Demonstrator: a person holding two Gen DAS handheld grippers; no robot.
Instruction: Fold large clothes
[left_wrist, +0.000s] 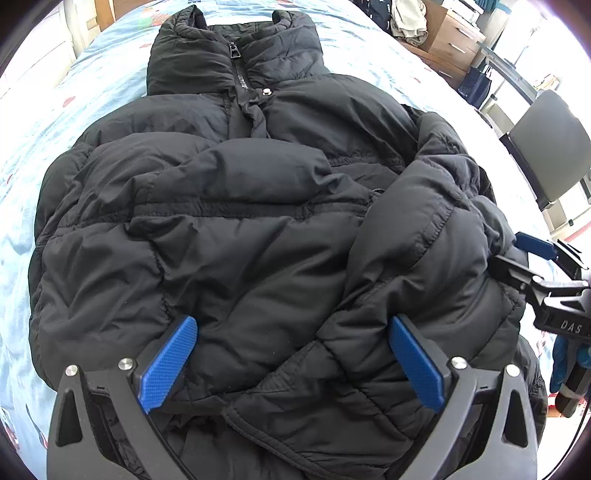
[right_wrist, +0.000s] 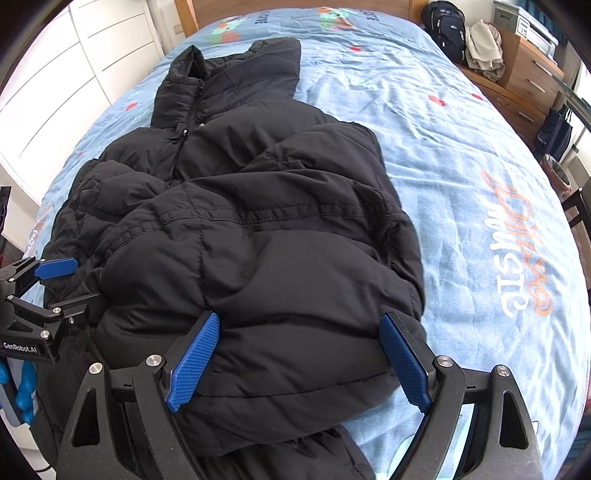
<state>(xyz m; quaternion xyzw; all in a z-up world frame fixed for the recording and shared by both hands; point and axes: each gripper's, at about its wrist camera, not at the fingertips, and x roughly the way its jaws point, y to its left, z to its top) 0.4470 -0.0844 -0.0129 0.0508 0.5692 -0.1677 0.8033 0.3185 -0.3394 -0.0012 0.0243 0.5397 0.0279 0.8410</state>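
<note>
Across the blue printed bedsheet lies the black puffer jacket, zipped, collar at the far end and both sleeves folded over its chest, with its near hem bulging between the spread pads of both tongs, the left tongs and right tongs each standing apart around the padding without clearly pinching it. To fold well, I would bite deep into the hem at matching points, close firmly, and carry both corners evenly toward the collar. Readable writing: "GenRobot.AI" on the left tool's body, "Music" on the sheet.
</note>
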